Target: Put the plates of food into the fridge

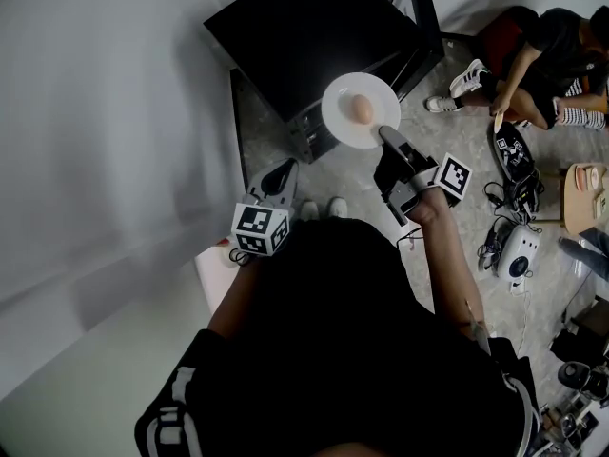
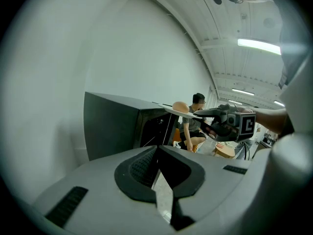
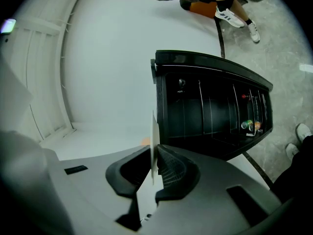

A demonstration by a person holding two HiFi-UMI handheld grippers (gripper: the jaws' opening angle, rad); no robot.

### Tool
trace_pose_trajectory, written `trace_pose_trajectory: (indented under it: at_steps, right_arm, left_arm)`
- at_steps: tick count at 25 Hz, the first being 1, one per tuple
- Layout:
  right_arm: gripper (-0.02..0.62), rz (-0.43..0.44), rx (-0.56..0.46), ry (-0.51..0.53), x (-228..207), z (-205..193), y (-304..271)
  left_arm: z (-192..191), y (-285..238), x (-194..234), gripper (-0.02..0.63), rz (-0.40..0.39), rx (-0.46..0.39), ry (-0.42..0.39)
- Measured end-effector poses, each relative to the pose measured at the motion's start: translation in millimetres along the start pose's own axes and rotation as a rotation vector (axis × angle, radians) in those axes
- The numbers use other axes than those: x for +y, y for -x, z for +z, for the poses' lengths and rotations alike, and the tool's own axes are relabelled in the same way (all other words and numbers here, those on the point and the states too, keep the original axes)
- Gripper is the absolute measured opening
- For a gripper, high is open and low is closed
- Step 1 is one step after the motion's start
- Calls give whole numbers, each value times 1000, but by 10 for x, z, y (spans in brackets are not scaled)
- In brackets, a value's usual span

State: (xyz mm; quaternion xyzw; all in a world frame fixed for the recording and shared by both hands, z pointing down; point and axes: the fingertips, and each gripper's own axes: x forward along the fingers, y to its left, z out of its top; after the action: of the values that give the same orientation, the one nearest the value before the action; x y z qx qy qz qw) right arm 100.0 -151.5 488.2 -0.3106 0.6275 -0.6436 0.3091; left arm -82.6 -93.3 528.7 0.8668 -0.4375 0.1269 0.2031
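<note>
Left hand-held gripper low at left, jaws together, nothing between them. Beyond it, black mini fridge on floor, door open, shelves visible inside. White plate carrying round tan food item is in air, level, just in front of fridge opening. Right hand-held gripper clamped on plate's near rim. Seated person far right.

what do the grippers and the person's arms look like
The left gripper and the right gripper both have light grey fronts lined with black ribbed pads. Each carries a white cube with black square markers. The person wears a black short-sleeved top with white stripes on the sleeves.
</note>
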Motion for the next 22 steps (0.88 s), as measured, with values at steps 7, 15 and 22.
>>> trace_pose_trajectory:
  at_steps: [7,15,22]
  right_arm:
    - [48,0,-22,-16,-66,23,198]
    - [48,-34,-9,-29,-317,-43,416]
    - [46,-22,-8,-42,-507,-48,431]
  left_arm:
    - [-12,18,-67,23,-4,8,-9]
    - [-35,111,-161,23,5,16,-11]
    - [-23,135,-185,23,6,9,5]
